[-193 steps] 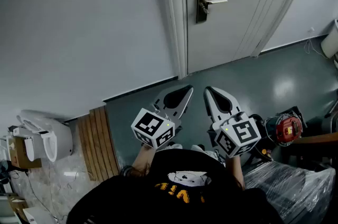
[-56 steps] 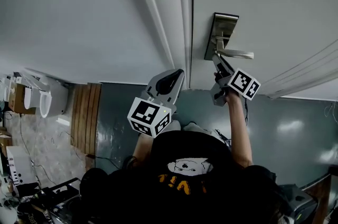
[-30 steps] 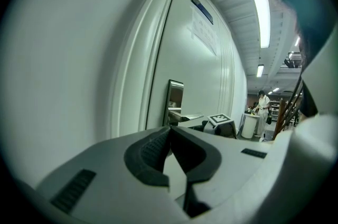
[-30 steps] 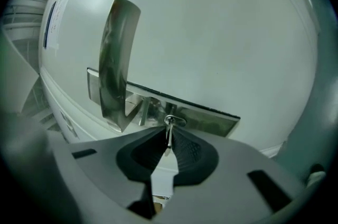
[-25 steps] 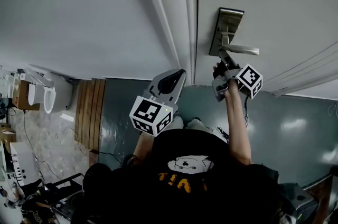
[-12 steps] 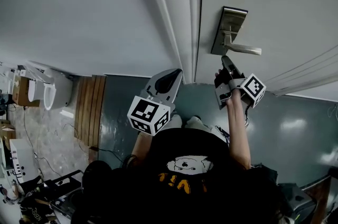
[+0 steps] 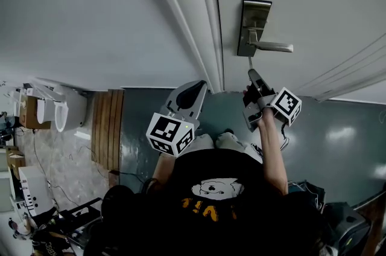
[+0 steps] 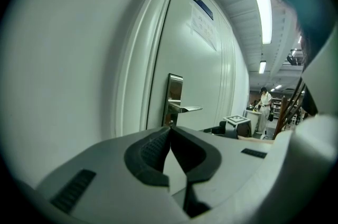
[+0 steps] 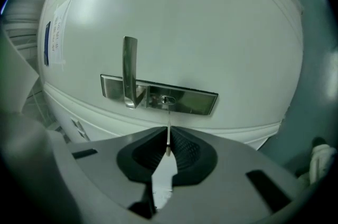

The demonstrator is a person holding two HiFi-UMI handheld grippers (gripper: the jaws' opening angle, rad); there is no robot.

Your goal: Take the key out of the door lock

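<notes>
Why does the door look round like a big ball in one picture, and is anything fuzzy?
Right gripper view: the wide-angle lens bends the door into a dome. Left gripper view: the ceiling lamp glares, and the tongs up close look soft. Head view: the door frame looks nearly straight and sharp.

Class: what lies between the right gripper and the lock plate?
Only the key, held by the right gripper, aimed at the keyhole; right gripper view shows it.
</notes>
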